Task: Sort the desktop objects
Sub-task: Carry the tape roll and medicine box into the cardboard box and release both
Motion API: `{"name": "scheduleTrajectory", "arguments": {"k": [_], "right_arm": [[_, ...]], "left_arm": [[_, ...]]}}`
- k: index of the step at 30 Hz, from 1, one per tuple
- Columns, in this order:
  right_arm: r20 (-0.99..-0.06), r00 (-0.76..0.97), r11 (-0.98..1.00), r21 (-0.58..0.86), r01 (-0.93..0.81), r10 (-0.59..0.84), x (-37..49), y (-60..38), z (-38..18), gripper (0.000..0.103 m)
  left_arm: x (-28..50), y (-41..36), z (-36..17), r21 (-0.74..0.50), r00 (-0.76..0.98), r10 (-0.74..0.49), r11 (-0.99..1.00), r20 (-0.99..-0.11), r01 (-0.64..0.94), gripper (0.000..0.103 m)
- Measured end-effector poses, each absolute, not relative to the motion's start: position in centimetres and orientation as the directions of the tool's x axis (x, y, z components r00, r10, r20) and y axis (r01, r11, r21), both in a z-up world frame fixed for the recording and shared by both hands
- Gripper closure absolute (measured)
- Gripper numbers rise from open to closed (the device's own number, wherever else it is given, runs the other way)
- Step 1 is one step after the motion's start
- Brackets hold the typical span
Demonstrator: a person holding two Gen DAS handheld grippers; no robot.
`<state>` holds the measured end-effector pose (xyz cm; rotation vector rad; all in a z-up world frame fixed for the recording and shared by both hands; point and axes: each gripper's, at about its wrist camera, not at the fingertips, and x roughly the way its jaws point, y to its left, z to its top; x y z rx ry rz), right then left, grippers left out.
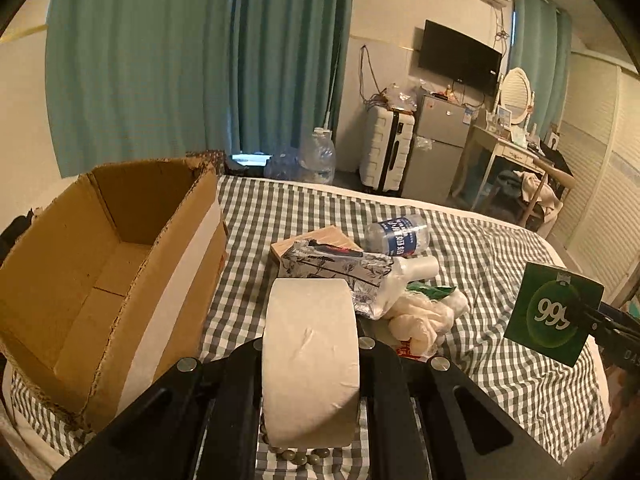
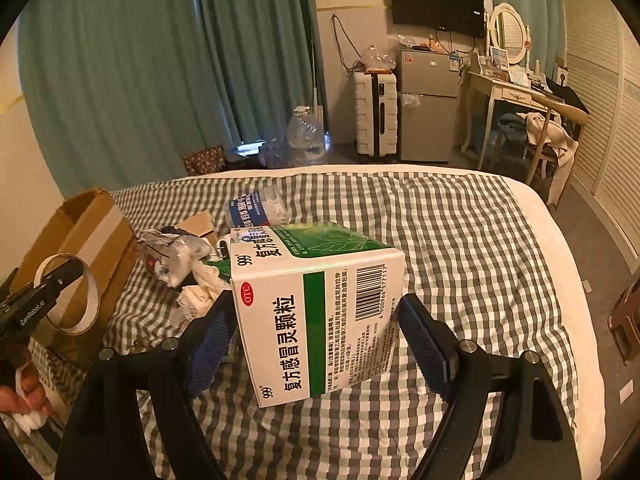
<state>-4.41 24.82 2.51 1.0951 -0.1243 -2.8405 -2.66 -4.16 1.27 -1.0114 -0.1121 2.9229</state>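
My left gripper (image 1: 311, 344) is shut on a wide roll of tape (image 1: 311, 356), held above the checked bedspread, just right of an open cardboard box (image 1: 100, 264). The roll also shows in the right wrist view (image 2: 68, 294) beside the box (image 2: 84, 236). My right gripper (image 2: 316, 332) is shut on a white and green 999 medicine box (image 2: 316, 308), lifted over the bed; the box shows at the right of the left wrist view (image 1: 554, 312). A pile of items lies between: a patterned tissue pack (image 1: 336, 266), a water bottle (image 1: 398, 236), crumpled white cloth (image 1: 424, 320).
A string of beads (image 1: 300, 456) lies under the tape roll. A flat wooden block (image 1: 316, 240) sits behind the tissue pack. Beyond the bed stand a suitcase (image 1: 386, 152), a small fridge (image 1: 438, 148), a dressing table (image 1: 508, 148) and large water jugs (image 1: 316, 156).
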Motion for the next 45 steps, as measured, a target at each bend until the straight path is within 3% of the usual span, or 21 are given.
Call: {"name": "scheduleTrajectory", "arguments": {"k": [11,19,33,45], "right_arm": [[-0.620,-0.770,-0.989,0.090,0.116,-0.147,-1.9,22.9,4.0,0.022],[-0.580,-0.783,-0.974,0.152,0.165,-0.224,-1.6,20.6,6.5,0.022],[-0.519,-0.740,-0.904,0.234,0.358,-0.427,-4.2,11.2,11.5,0.021],[-0.543,-0.622,-0.817,0.259,0.515,-0.564,-6.2,-1.3,9.2,0.021]], "left_arm": [[-2.3,-4.0,2.9,-0.122,-0.789,0.111,-0.991,-0.604,-0.046,0.093],[-2.6,-4.3,6.0,-0.107,-0.782,0.113,-0.992,-0.613,-0.059,0.092],[-7.2,-13.9,15.2,-0.072,-0.783,0.022,-0.997,-0.622,0.029,0.092],[-7.1,-22.9,11.2,-0.004,-0.716,-0.118,-0.986,-0.688,0.166,0.092]]}}
